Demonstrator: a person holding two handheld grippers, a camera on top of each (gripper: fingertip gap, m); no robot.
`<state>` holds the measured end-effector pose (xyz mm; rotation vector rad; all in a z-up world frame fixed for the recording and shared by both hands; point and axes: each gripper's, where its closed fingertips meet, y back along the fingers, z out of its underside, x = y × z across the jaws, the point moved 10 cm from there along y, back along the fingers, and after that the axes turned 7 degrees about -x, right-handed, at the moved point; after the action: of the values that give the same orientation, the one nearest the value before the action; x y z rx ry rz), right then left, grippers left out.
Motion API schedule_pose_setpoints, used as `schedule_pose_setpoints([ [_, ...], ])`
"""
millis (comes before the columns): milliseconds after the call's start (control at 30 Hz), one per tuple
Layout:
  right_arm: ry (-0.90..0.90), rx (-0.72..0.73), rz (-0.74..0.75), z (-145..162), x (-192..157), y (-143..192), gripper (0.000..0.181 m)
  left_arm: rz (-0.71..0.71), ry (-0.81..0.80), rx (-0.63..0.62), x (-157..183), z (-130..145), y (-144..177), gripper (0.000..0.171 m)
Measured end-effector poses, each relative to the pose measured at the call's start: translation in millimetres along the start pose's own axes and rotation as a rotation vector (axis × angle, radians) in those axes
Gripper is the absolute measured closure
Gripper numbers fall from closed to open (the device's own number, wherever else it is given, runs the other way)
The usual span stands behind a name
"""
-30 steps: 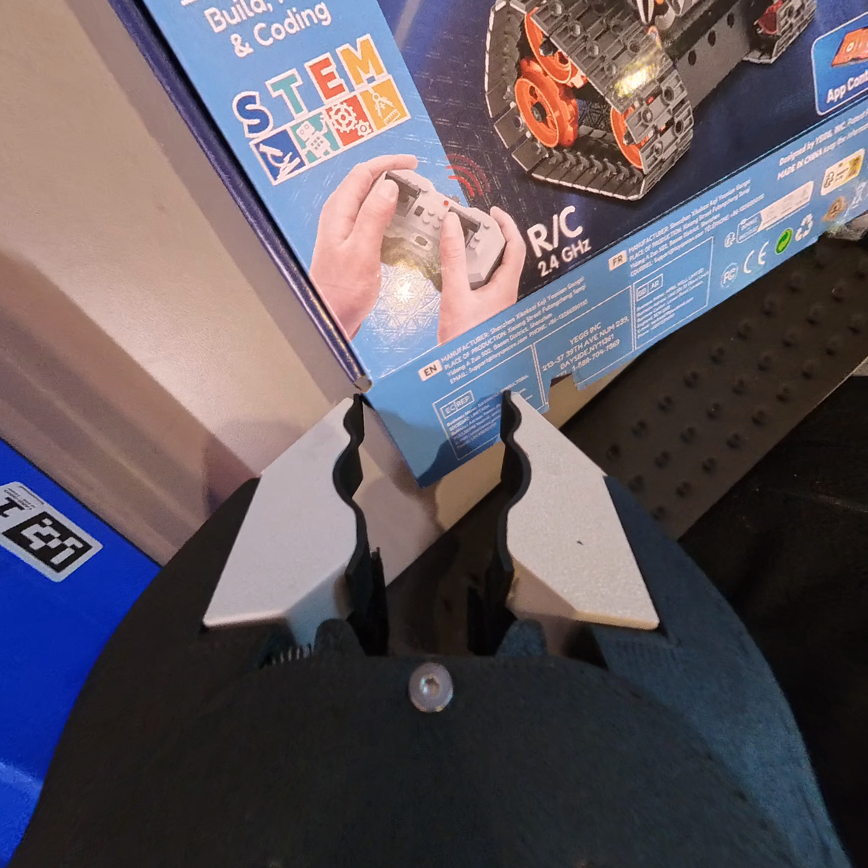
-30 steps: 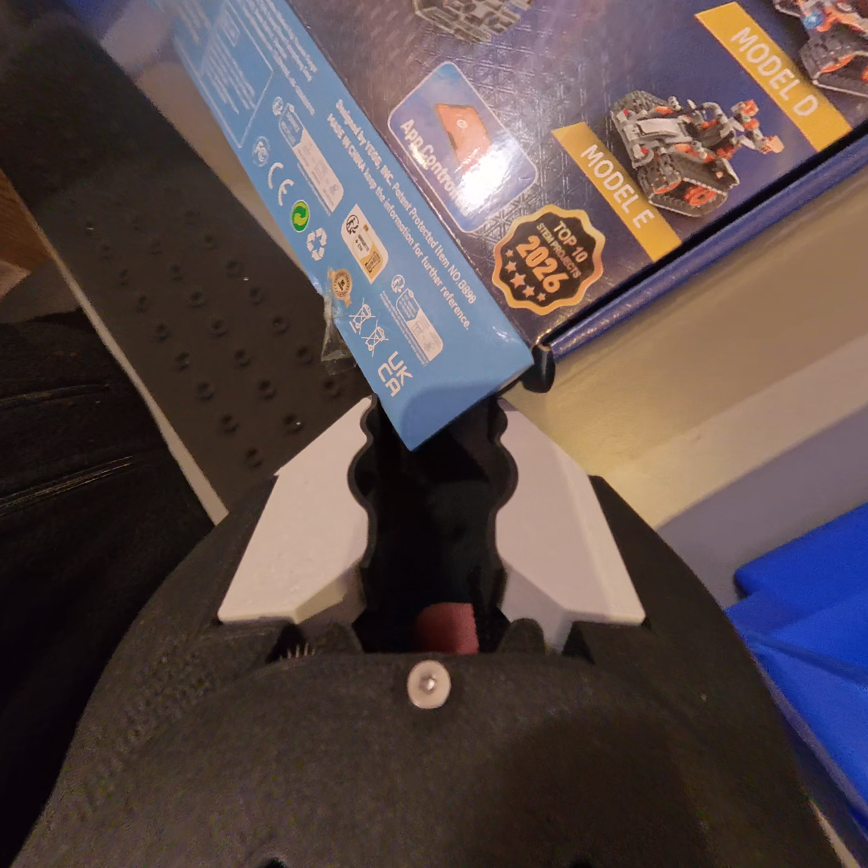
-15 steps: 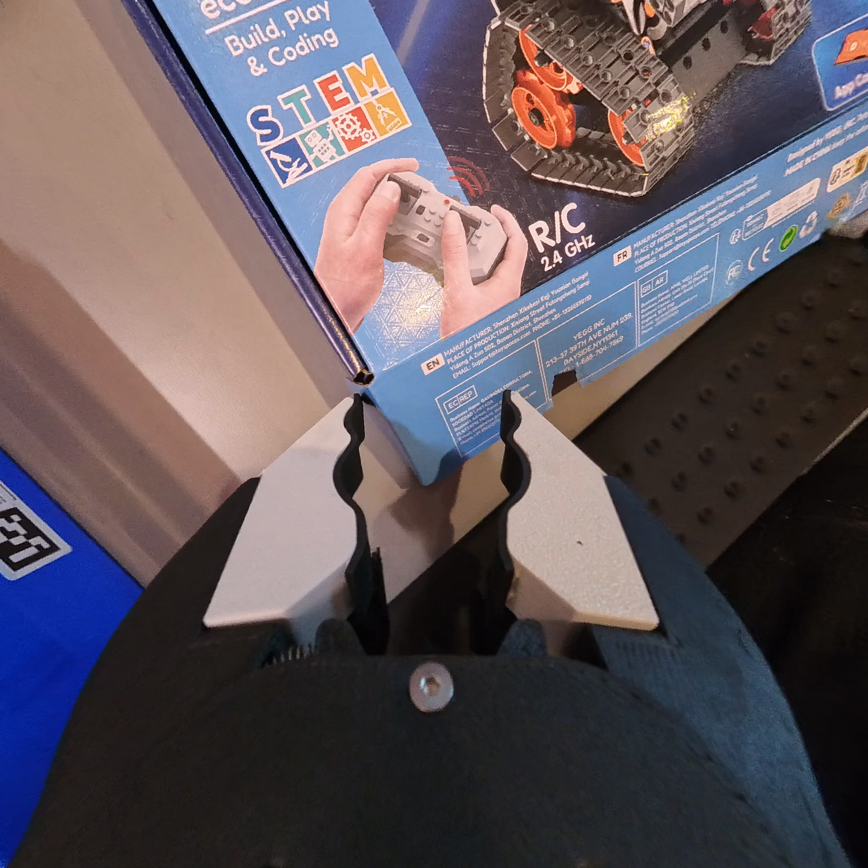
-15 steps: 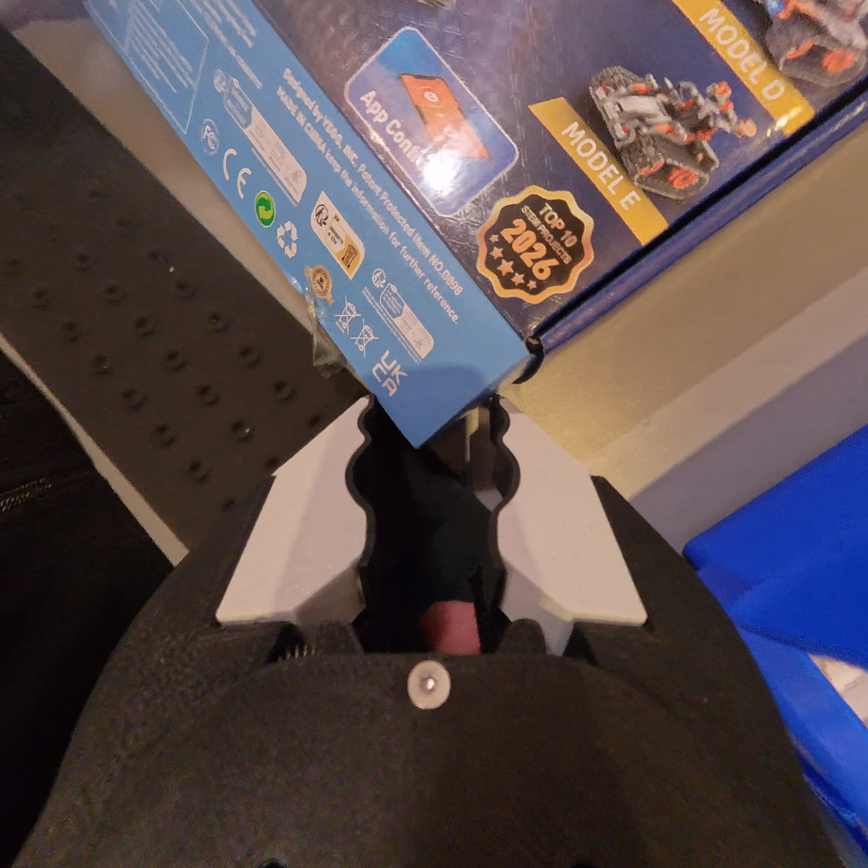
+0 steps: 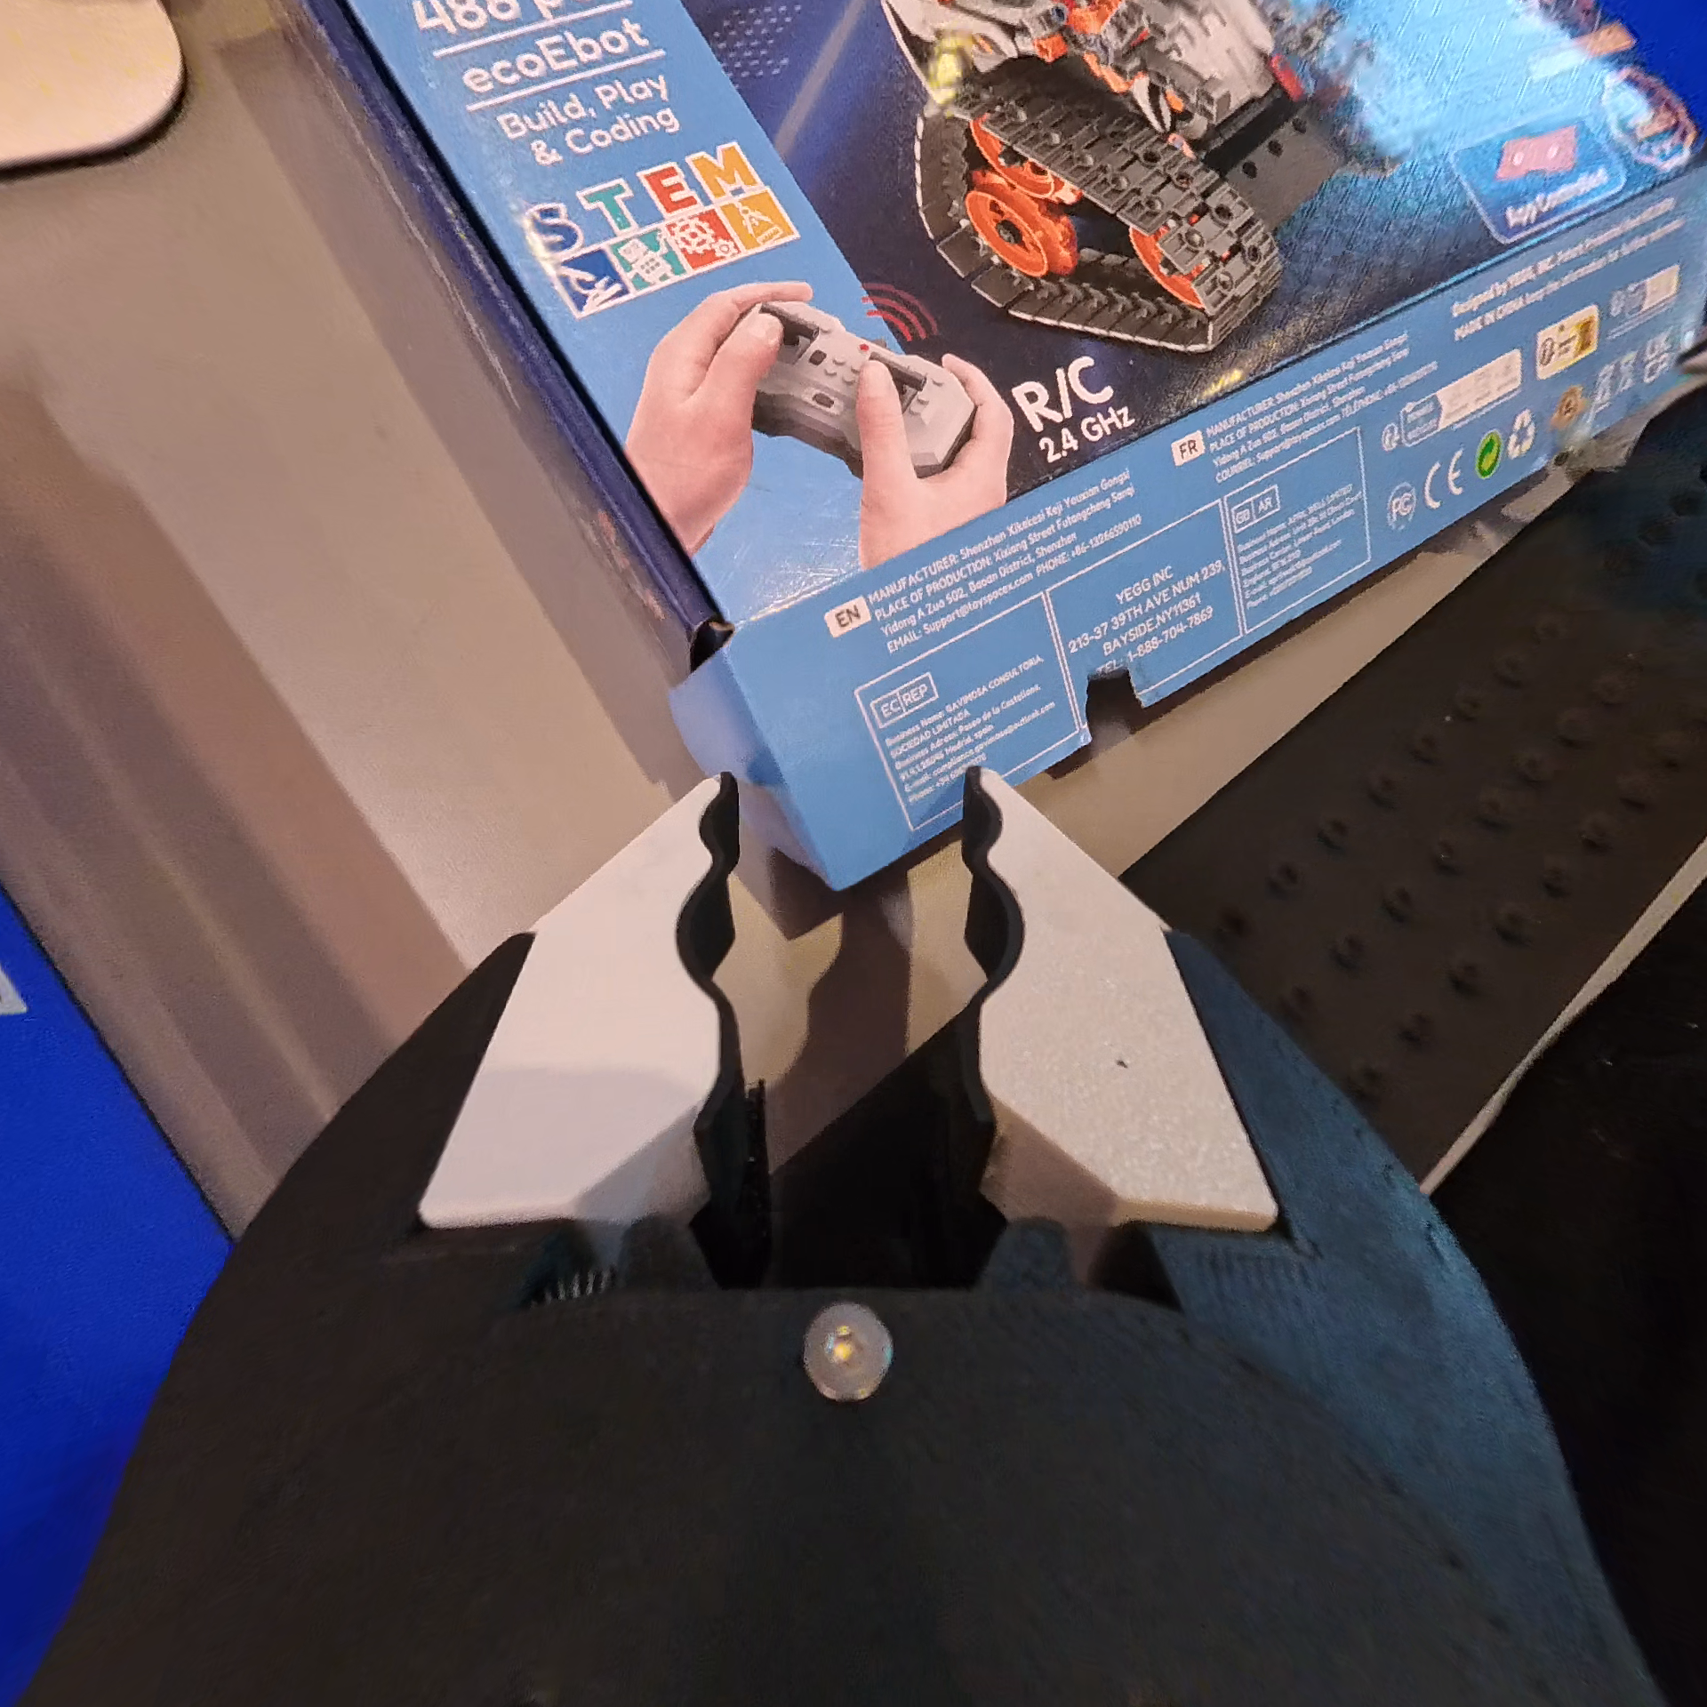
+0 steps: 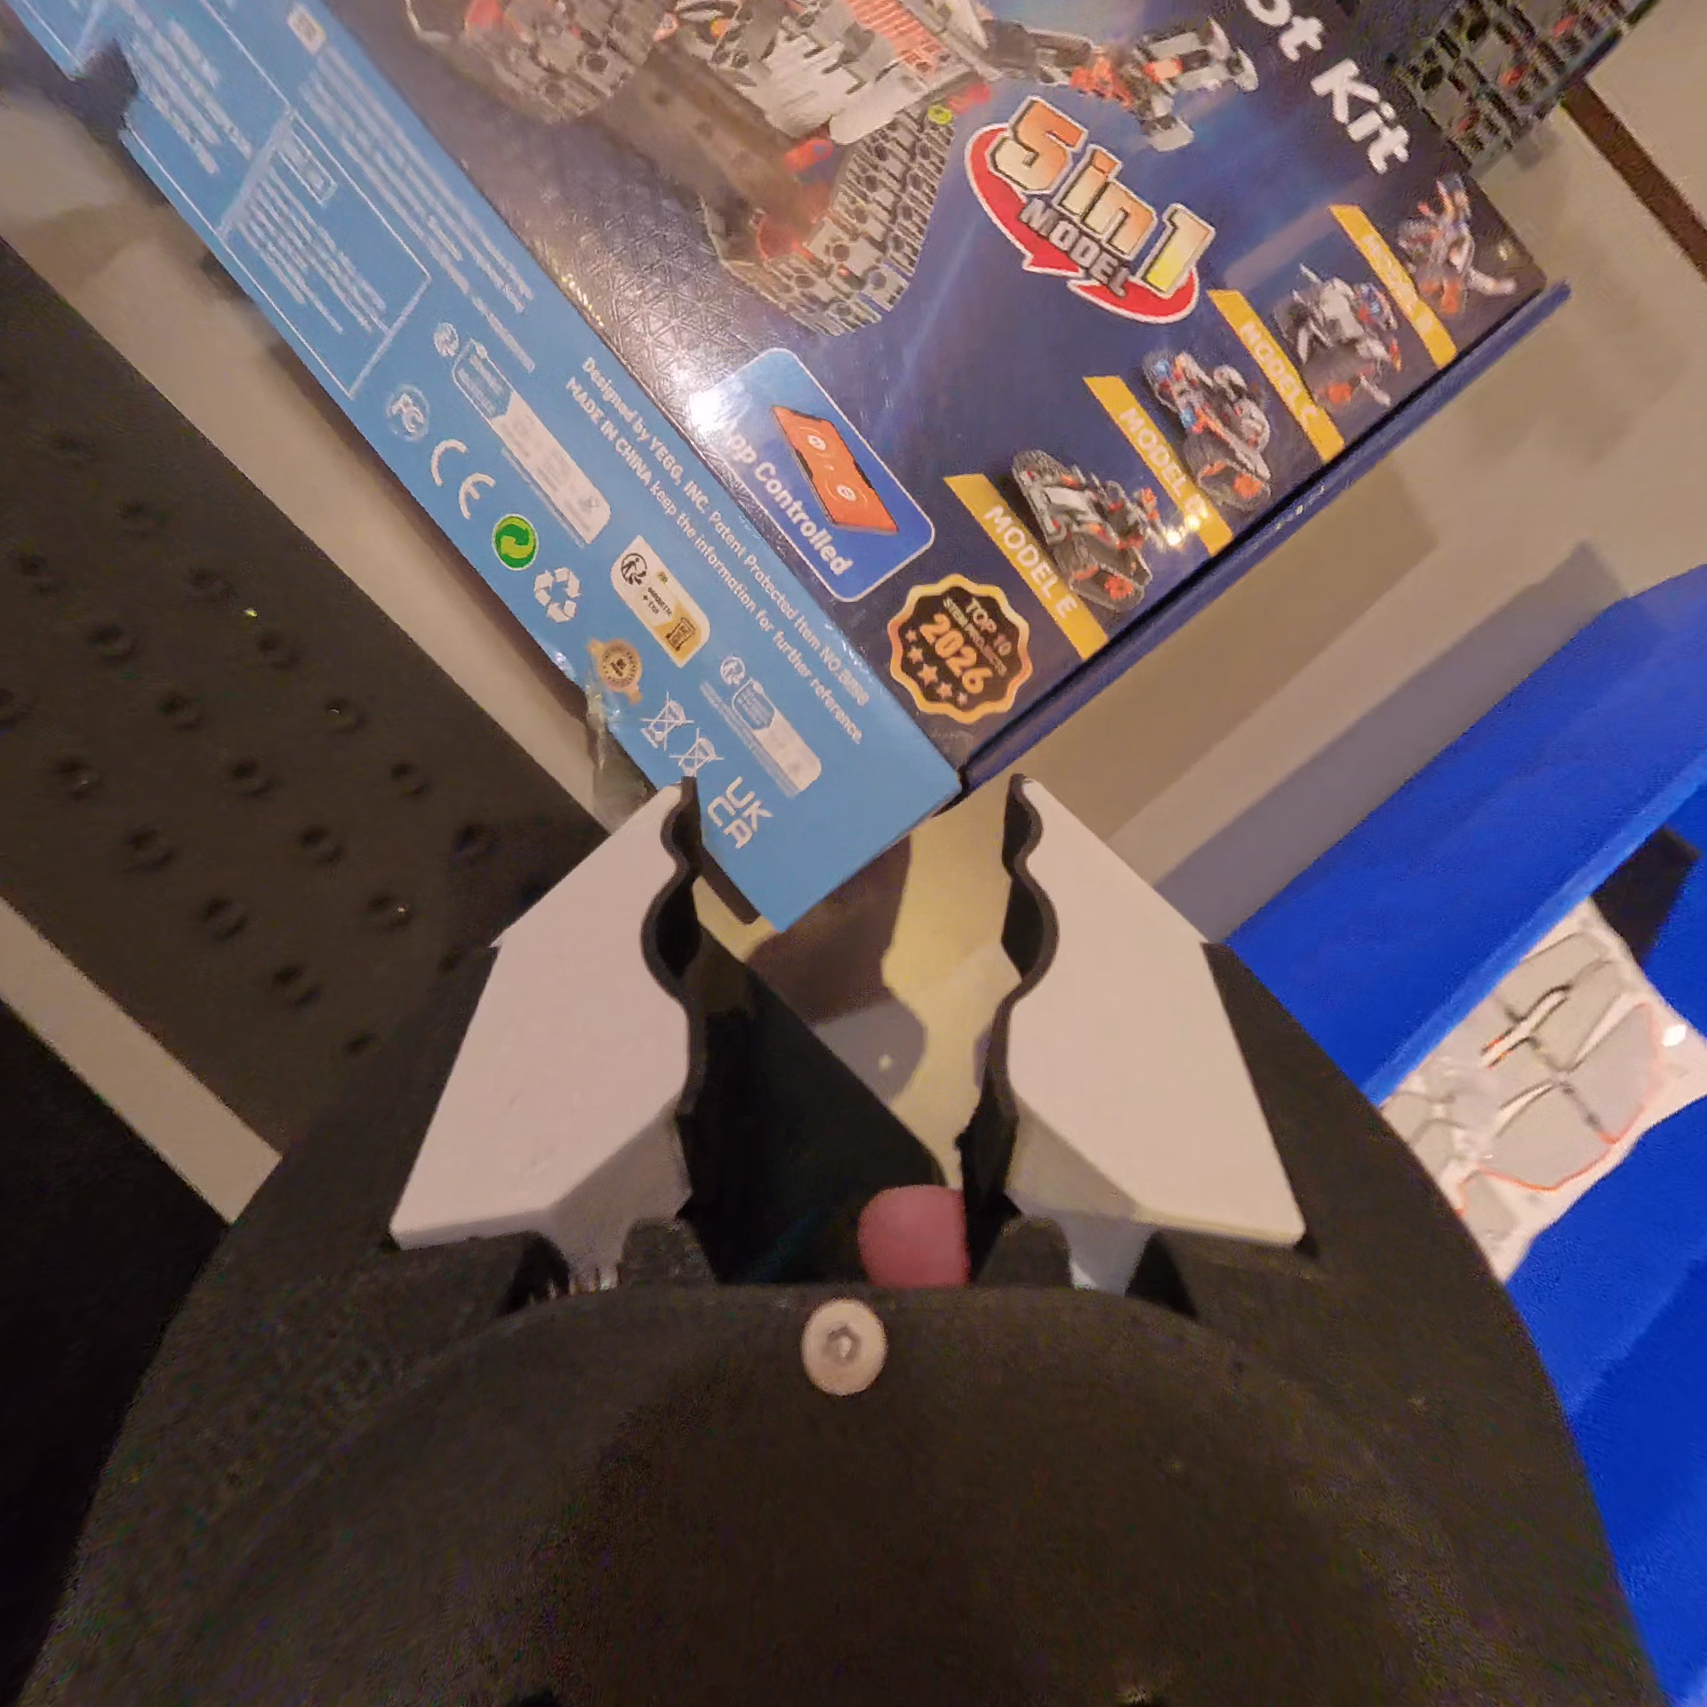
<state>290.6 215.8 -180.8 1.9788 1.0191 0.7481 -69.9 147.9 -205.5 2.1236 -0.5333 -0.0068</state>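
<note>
The blue toy robot kit box (image 5: 1062,388) lies flat near the front edge of the pale table (image 5: 277,554), its long axis running along that edge, left to right across both views. The left gripper (image 5: 850,794) sits at the box's near left corner, jaws parted, and that corner pokes in between the fingertips; whether either pad actually touches the cardboard cannot be told. Over on the other side, the right gripper (image 6: 850,794) has its jaws spread wider, with the box's near right corner (image 6: 785,831) lying against the left finger and a clear gap to the right finger, so nothing is clamped there. Each gripper is nearest its own end of the box's front flap. A black studded mat (image 5: 1432,831) runs along the table's front edge just below the box, and blue bins (image 6: 1478,831) stand beyond the side edges.
</note>
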Motion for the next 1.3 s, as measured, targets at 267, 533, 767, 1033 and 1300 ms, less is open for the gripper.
schedule_pose_setpoints([
  [267, 0.157, -0.113, 0.098, -24.8, 6.3, -2.2, 0.091, -0.135, -0.076, 0.112, -3.6, -0.1, 7.8, 0.127],
  [533, 0.303, -0.352, 0.033, -44.4, 9.4, -25.1, 0.104, -0.144, -0.206, 0.119, -2.7, -4.7, 4.4, 0.137],
  [767, 0.408, -0.493, 0.088, -56.5, 8.2, -35.1, 0.108, -0.108, -0.201, 0.177, -5.5, -2.3, -1.9, 0.143],
  [1033, 0.444, -0.556, 0.060, -59.6, 9.2, -35.1, 0.107, -0.027, -0.173, 0.152, -4.6, 12.2, 5.0, 0.152],
  [1300, 0.465, -0.650, 0.085, -62.5, 12.2, -38.7, 0.107, 0.110, -0.076, 0.160, -4.8, 10.4, 4.8, 0.147],
])
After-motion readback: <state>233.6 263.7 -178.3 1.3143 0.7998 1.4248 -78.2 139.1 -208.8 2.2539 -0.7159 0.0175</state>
